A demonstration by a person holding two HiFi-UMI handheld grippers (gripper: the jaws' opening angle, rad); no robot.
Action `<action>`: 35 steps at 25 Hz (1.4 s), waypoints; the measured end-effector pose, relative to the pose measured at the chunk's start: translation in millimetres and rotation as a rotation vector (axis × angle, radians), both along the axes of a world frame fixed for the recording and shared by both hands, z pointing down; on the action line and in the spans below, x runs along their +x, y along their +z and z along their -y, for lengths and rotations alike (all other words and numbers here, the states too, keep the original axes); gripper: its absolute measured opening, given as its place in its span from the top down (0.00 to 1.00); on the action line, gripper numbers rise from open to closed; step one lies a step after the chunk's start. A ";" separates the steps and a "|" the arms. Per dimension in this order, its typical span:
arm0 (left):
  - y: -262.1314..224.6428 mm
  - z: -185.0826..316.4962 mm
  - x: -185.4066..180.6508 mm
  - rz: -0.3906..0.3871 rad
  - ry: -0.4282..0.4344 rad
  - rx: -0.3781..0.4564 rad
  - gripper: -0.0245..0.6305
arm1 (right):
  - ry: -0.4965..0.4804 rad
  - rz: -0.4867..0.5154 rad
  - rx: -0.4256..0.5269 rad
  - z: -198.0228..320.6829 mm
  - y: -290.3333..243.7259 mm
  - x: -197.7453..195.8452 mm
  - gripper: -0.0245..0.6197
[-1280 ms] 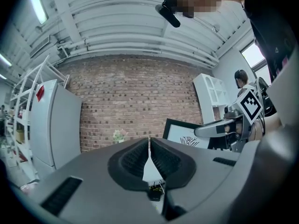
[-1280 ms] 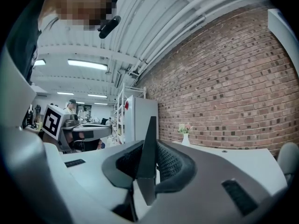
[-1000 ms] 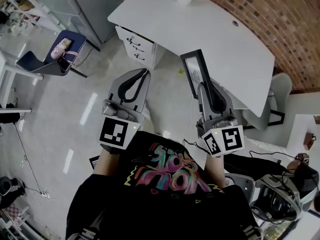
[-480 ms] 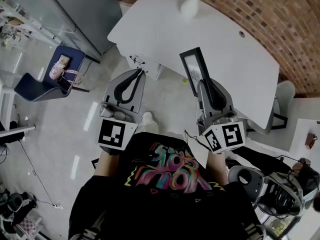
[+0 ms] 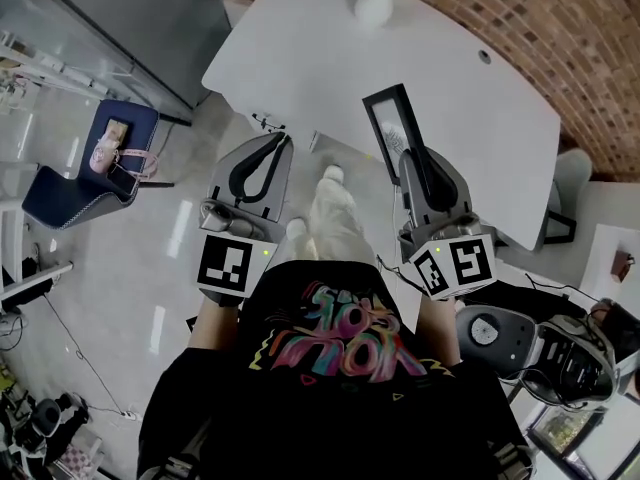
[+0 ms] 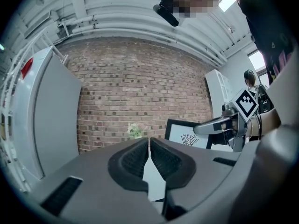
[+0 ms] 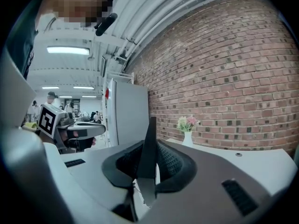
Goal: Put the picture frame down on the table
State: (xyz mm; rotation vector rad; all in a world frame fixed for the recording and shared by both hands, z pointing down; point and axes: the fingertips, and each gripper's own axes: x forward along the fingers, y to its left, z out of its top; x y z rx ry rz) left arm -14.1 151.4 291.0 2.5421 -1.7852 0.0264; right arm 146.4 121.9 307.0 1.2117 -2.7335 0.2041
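Picture frame (image 5: 391, 128) nearer table (image 5: 460, 93), black-rimmed, white-faced

The left gripper (image 6: 149, 142) had its jaws pressed together with nothing between them. Beyond them stood a brick wall (image 6: 140, 83) and some flowers (image 6: 135, 130). To the right, the right gripper (image 6: 204, 128) held an upright picture frame (image 6: 186, 135).

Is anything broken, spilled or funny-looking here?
Nothing looks broken or spilled. The only unusual thing: the black-framed picture stands on its edge, clamped in the right hand-held gripper, not yet on the curved white table. The white flower vase there stands upright.
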 end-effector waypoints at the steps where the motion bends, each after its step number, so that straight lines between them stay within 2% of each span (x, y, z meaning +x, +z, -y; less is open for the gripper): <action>1: 2.0 7.5 -1.7 -0.001 -0.002 -0.004 0.91 | -0.004 -0.001 -0.004 7.7 2.0 -2.5 0.83; 7: 8.5 77.9 -23.5 0.009 -0.051 0.006 0.91 | -0.071 0.015 -0.016 82.7 14.8 -33.8 0.83; 16: -2.5 200.5 -70.9 0.026 -0.133 0.013 0.91 | -0.206 0.033 -0.019 209.8 10.7 -104.1 0.83; 22: -11.6 250.9 -91.7 0.045 -0.159 0.012 0.91 | -0.266 0.061 -0.028 258.7 2.2 -135.5 0.83; 28: -9.7 288.1 -98.5 0.053 -0.115 0.011 0.91 | -0.240 0.078 -0.059 288.8 6.4 -144.6 0.83; 35: -11.3 323.3 -103.5 0.041 -0.008 0.006 0.91 | -0.134 0.089 -0.091 311.2 10.3 -148.3 0.83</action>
